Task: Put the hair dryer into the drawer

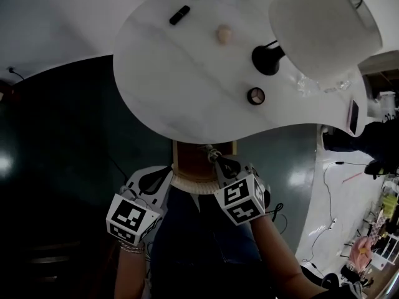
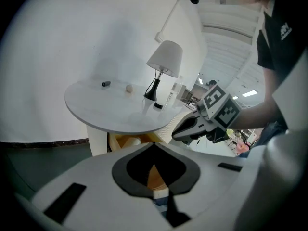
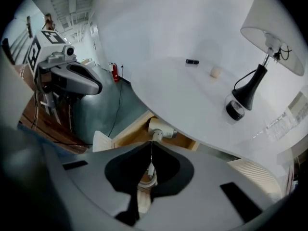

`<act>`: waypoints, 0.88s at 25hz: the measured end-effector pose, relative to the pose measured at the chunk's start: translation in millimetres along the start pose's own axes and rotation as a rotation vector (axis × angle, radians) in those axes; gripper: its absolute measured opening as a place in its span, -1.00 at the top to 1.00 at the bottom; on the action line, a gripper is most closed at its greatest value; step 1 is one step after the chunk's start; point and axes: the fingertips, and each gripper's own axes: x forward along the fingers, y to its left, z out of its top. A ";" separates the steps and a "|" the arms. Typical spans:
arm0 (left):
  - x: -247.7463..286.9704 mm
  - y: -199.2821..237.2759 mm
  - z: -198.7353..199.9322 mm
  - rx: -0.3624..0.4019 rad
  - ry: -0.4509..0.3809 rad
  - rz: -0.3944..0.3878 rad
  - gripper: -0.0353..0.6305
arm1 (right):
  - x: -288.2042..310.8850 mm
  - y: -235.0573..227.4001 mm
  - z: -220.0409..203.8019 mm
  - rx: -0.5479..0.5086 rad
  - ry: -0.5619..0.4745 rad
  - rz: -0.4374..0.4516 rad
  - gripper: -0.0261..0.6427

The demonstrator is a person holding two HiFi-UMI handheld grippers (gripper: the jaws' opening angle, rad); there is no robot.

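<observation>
The person is standing before a white, smooth-topped table (image 3: 183, 95) and is holding both tools low, toward the open drawer of pale wood (image 3: 129, 131) under it. The white plastic hair dryer (image 3: 161, 129) is lying inside this drawer, just beyond the tips of the right gripper (image 3: 151, 143), almost touching them. The fingers (image 3: 175, 153) of this gripper are pressing together, with only a hair-thin slit between them. I am seeing nothing clamped at the tips. Lower in the slit something white and round is showing, but I cannot tell if it is the cord of the dryer or something under the gripper.

The left gripper (image 2: 154, 144) is hovering beside its partner, a little further back from the drawer. Its fingers (image 2: 132, 153) are also closing fully on each other and are carrying nothing; only the pale wood of the drawer is showing past them. Far beyond both pairs of fingertips, on the table top, a lamp with a black foot and a white shade (image 3: 248, 93) is standing, well apart from the work.

In my judgement the placing step is nearly finishing: the dryer is already in the drawer. The next move is probably asking the right fingers to draw back without dragging the cord out. Then one gripper should push the drawer front inward, if closing is wanted.
</observation>
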 end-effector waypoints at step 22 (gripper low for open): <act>-29.3 -27.0 39.5 0.039 -0.066 -0.051 0.85 | -67.4 0.5 34.0 0.046 -0.161 0.027 0.87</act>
